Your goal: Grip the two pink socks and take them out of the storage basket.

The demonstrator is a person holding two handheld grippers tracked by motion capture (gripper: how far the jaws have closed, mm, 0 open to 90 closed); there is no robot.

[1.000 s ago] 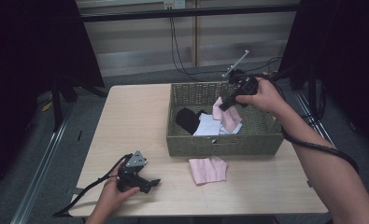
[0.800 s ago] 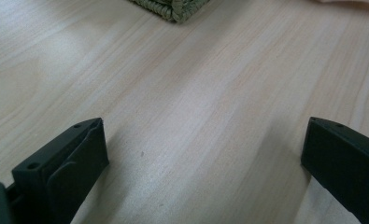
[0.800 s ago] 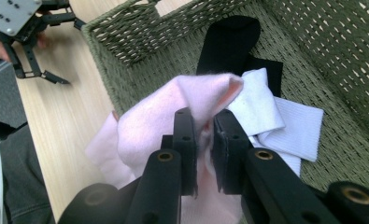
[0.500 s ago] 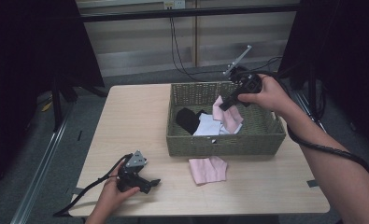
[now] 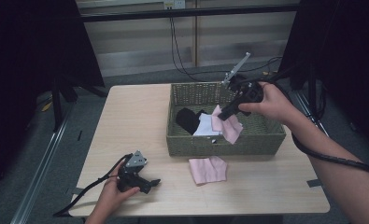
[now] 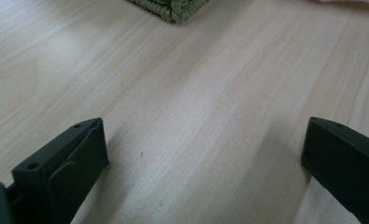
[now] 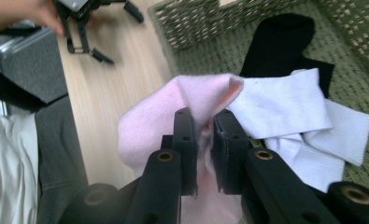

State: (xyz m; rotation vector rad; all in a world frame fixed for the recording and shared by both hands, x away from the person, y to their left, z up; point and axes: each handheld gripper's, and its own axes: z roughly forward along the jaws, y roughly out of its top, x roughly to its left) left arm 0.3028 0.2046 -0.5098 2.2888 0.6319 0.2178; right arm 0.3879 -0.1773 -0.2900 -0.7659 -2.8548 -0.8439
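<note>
The right gripper (image 5: 225,113) pinches a pink sock (image 5: 228,125) between its two black jaws. In the right gripper view the jaws sit close together with the soft pink cloth squeezed between them (image 7: 203,140). The sock hangs from the gripper over the green woven basket (image 5: 266,140), inside its walls, with its lower end down near the other socks. A white sock (image 5: 206,126) and a black sock (image 5: 188,119) lie in the basket, just beside the pink one. The white sock rests partly on the black one.

A second pink sock (image 5: 208,169) lies flat on the wooden bench (image 5: 135,116), just in front of the basket.

The left gripper (image 5: 147,184) rests on the bench near the front left corner, well apart from the basket. A hand holds it there. Its jaws are spread wide, and there is only bare wood between them in the left gripper view.
</note>
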